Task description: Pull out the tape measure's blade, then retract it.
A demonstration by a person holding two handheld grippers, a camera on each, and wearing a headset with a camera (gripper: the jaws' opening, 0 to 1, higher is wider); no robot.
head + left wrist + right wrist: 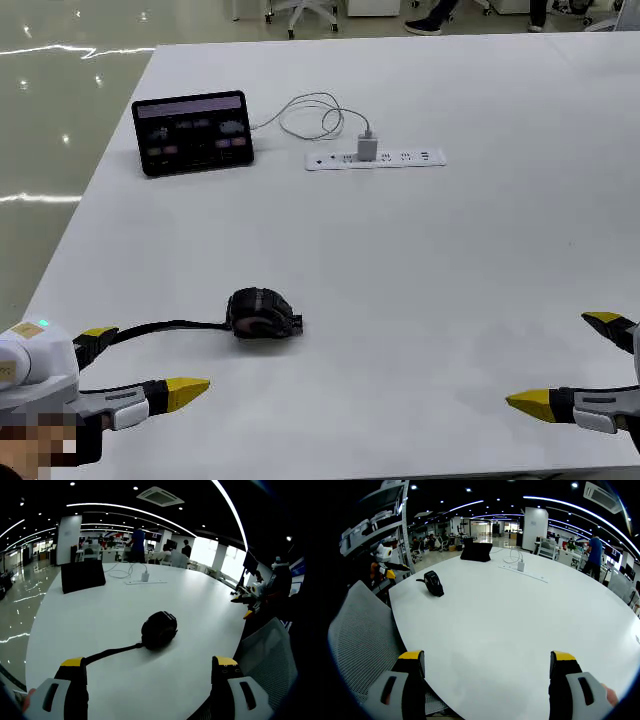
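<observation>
You are holding your left gripper (148,362) wide open near the tape measure (262,312). Your right gripper (565,360) is gaping too, well apart.

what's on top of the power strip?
A white charger sits plugged into the power strip, its cable looping toward the tablet. The socket beneath it is covered.

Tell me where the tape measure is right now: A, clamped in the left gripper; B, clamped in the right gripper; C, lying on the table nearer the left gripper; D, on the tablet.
C: the tape measure lies on the white table, its strap trailing toward the open left gripper; the right gripper, also open, is farther off.
</observation>
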